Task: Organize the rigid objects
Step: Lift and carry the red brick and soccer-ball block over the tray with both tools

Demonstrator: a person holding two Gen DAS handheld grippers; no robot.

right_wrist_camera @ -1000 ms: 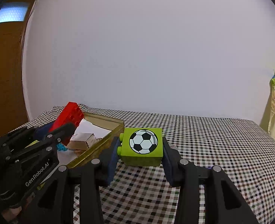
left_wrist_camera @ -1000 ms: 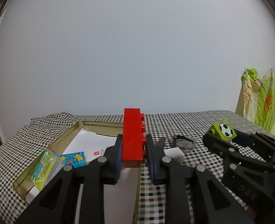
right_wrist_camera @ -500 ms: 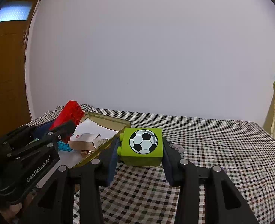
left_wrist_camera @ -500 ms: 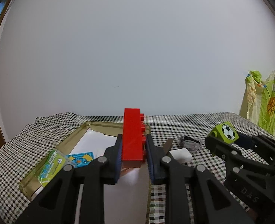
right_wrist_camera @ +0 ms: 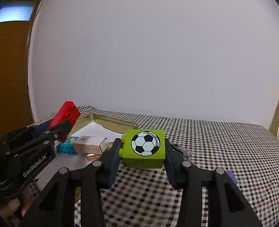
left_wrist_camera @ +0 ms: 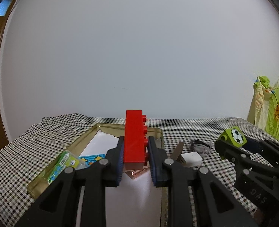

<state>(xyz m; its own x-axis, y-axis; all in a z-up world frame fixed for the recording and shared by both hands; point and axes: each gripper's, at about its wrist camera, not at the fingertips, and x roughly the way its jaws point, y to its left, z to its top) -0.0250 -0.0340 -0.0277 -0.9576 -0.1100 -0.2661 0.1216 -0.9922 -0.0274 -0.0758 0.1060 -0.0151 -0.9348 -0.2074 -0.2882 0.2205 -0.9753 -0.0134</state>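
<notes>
left gripper (left_wrist_camera: 135,157) fingers pinch upright red brick (left_wrist_camera: 134,138) | right gripper (right_wrist_camera: 141,158) fingers pinch green football block (right_wrist_camera: 145,147)

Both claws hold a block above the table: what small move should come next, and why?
Probably lower the left claw and release the red block into the gold tray. The block already hangs over the tray's white floor, while the right claw holds the green soccer block outside the tray.
</notes>
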